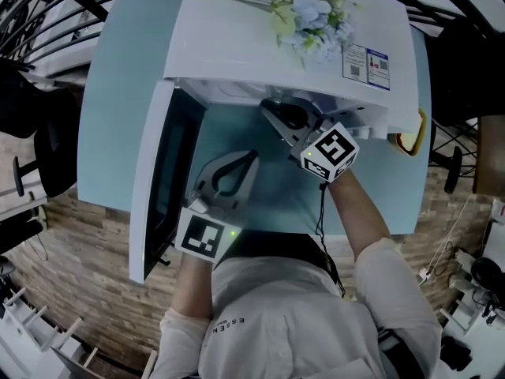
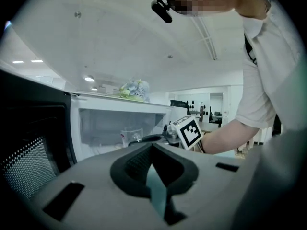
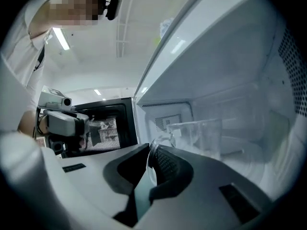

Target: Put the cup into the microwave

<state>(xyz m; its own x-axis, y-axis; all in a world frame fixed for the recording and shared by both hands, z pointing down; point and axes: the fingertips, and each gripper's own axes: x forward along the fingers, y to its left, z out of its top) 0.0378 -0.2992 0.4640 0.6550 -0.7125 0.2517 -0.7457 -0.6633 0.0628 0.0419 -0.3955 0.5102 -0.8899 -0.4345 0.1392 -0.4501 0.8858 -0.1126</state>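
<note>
A clear glass cup (image 3: 199,135) with a handle sits low inside the white microwave's (image 1: 260,46) cavity, over its glass turntable (image 3: 249,150). My right gripper (image 3: 152,150) reaches into the opening and is shut on the cup's handle. From the head view the right gripper (image 1: 272,107) goes under the microwave's top, which hides the cup. My left gripper (image 1: 249,158) hovers over the teal table in front of the opening, shut with nothing in it. The left gripper view shows the cup (image 2: 130,137) inside the cavity beside the right gripper's marker cube (image 2: 188,131).
The microwave door (image 1: 162,180) stands swung open at the left, close to my left gripper. A bunch of artificial flowers (image 1: 312,14) lies on the microwave's top. The teal table (image 1: 126,93) ends near the person's body; wooden flooring lies around it.
</note>
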